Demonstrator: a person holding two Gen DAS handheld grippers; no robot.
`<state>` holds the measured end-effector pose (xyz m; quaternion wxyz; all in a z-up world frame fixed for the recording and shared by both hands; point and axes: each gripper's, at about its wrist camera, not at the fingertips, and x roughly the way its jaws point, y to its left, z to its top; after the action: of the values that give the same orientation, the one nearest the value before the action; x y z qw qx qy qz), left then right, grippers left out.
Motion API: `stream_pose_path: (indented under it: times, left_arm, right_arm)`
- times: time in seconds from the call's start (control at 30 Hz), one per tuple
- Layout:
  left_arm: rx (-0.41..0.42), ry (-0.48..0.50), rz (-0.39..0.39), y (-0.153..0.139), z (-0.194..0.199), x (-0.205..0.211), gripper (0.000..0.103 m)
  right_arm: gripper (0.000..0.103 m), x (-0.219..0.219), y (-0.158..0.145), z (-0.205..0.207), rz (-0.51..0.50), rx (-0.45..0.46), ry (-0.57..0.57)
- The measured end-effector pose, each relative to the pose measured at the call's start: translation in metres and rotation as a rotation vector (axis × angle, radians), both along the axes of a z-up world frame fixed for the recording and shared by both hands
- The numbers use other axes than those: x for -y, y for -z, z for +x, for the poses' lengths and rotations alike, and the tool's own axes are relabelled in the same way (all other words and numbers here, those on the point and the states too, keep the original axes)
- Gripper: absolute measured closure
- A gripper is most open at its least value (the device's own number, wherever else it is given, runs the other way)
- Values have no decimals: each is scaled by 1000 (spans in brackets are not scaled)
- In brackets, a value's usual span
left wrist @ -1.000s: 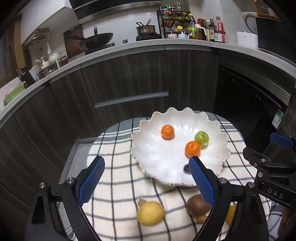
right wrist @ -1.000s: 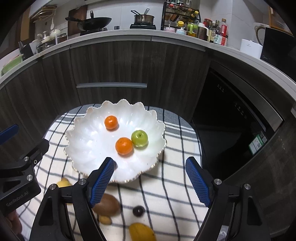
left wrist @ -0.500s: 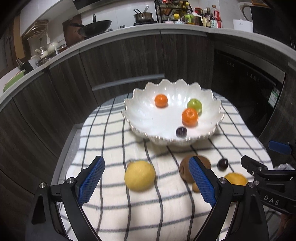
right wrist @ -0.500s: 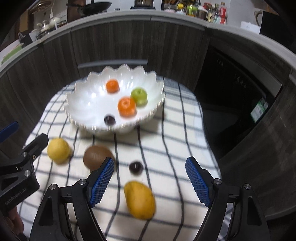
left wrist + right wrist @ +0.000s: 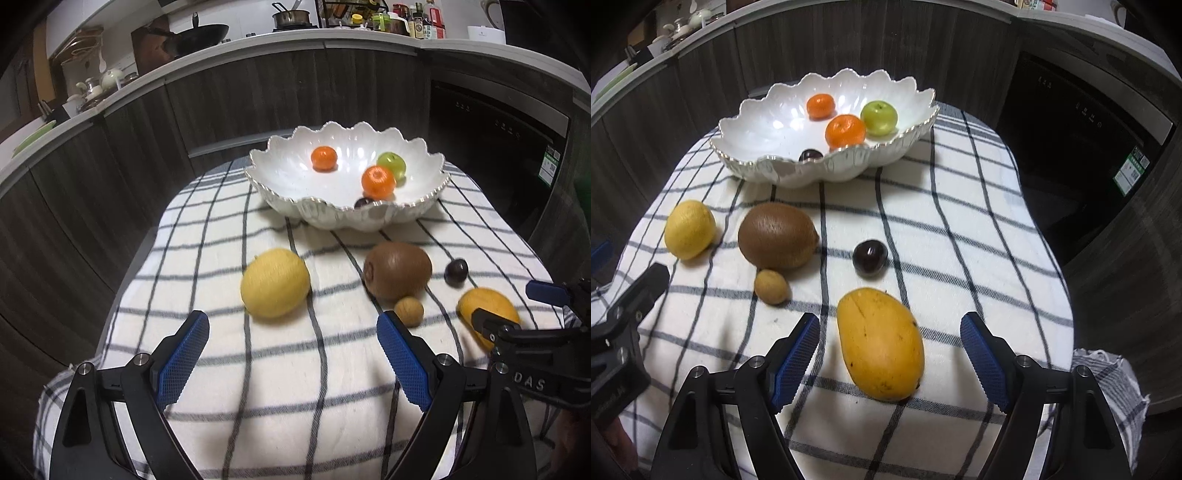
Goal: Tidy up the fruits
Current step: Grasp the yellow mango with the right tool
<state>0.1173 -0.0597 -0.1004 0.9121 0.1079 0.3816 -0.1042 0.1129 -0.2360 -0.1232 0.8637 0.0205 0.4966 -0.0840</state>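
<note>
A white scalloped bowl [image 5: 280, 177] [image 5: 750, 129] holds two oranges [image 5: 377, 181] [image 5: 846, 130], a green apple [image 5: 391, 164] [image 5: 879, 117] and a dark plum [image 5: 811, 155]. On the checked cloth lie a lemon [image 5: 275, 283] [image 5: 689, 228], a kiwi [image 5: 397, 270] [image 5: 777, 235], a small brown fruit [image 5: 408, 311] [image 5: 771, 286], a dark plum [image 5: 456, 271] [image 5: 870, 257] and a mango [image 5: 880, 343] [image 5: 484, 314]. My left gripper [image 5: 291, 356] is open, just short of the lemon. My right gripper [image 5: 890, 356] is open with the mango between its fingers.
The checked cloth [image 5: 979, 221] covers a small table with rounded edges. Dark wooden cabinets [image 5: 240, 92] curve behind it, with a black appliance [image 5: 1071, 122] to the right. The counter above carries pans and bottles [image 5: 402, 22].
Both grippers have pulled back from the bowl and dropped lower, toward the near fruits on the cloth. The mango now sits between my right gripper's fingers. Both stay open.
</note>
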Motion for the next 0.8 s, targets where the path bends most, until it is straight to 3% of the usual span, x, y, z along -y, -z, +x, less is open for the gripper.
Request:
stream_pose_path:
  times: [0.27, 0.67, 0.8]
  left_arm:
    - [-9, 17, -10, 10, -4, 6, 10]
    - [-47, 8, -8, 21, 2, 4, 10]
    - [-45, 15, -6, 20, 2, 6, 10]
  right_arm:
    - [27, 2, 13, -2, 26, -22, 1]
    - [50, -2, 28, 4, 35, -59, -22]
    - [51, -1, 27, 3, 47, -59, -22]
